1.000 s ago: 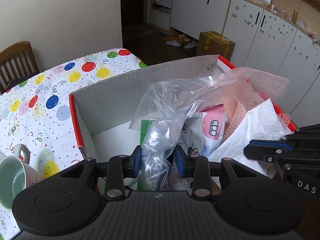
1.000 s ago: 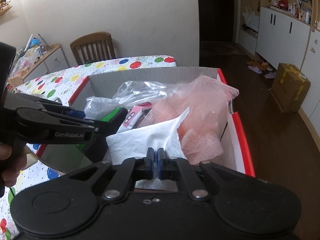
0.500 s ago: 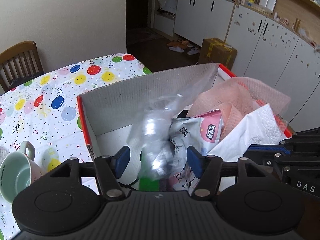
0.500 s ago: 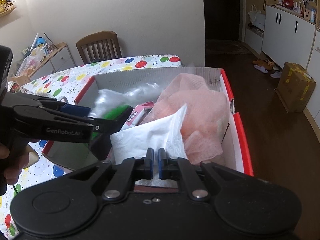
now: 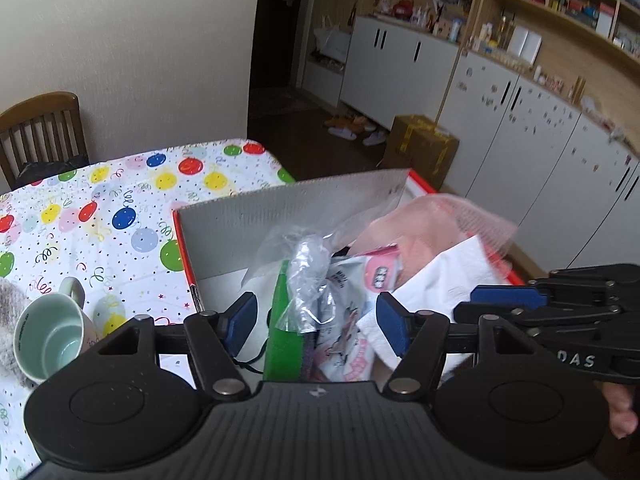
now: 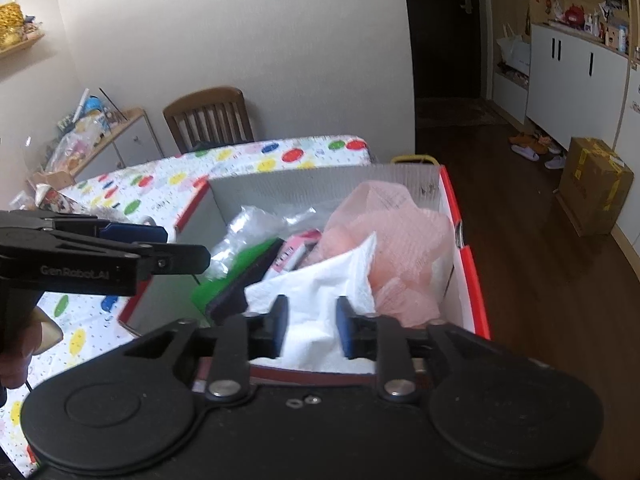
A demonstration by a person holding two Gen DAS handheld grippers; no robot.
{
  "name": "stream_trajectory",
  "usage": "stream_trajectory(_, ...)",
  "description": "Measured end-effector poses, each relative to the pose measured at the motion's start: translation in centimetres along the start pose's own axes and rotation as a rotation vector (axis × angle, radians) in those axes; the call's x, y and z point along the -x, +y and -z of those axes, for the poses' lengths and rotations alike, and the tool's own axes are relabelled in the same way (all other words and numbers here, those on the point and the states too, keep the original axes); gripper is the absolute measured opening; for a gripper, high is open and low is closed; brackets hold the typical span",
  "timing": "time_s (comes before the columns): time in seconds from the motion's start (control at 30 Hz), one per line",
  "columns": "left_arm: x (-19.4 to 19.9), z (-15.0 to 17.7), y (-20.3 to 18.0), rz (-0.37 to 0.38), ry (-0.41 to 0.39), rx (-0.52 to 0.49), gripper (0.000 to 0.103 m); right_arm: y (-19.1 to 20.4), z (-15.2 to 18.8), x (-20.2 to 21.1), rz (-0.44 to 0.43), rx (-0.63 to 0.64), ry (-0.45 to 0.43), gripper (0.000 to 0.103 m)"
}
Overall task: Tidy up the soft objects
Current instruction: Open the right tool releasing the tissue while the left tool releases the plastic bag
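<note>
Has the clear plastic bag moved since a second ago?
Yes. The clear plastic bag, then pinched in the left gripper, has dropped lower against the box wall; the jaws have just been opening and no longer press it.

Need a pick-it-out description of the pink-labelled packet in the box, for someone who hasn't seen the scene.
Start at the red-edged cardboard box on the balloon-print tablecloth. In its middle, a soft white packet with a pink label lies between a crumpled clear plastic bag and a white paper towel. It is the only item there with printed packaging; the pale pink mesh behind it is plain.
</note>
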State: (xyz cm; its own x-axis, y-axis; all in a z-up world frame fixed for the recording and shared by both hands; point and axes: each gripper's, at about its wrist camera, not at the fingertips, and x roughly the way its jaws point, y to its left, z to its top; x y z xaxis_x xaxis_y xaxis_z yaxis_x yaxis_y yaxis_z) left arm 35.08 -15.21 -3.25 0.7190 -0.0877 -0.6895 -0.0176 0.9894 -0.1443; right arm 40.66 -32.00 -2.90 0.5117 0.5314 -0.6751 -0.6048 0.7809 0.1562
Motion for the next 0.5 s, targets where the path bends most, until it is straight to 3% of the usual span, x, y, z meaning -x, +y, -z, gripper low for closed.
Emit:
stream_trajectory(0.1, 1.5, 0.2, 0.1, 0.009, -0.027, 0.016, 0.065, 0.6, -0.2, 0.7, -0.007, 0.011, -0.025, 0.044)
stream_trajectory(0.2, 3.0, 0.4, 0.6, 0.009, -0.049, 0.034, 0.066, 1.2, -0.5, 1.2, -0.01, 0.009, -0.039, 0.046)
stream_trajectory(0.27, 3.9, 0.6, 1.0, 0.014, -0.06, 0.052, 0.077, 1.6, -0.6, 1.4, -0.018, 0.01, -0.046, 0.05)
stream_trajectory(0.33, 4.8, 0.9, 1.6, 0.014, -0.069, 0.069, 0.08, 2.2, -0.7, 1.8, -0.021, 0.014, -0.054, 0.057)
stream_trajectory(0.5, 6.7, 1.8, 3.6, 0.005, -0.083, 0.116, 0.083, 4.2, -0.8, 2.1, -0.038, 0.027, -0.069, 0.059)
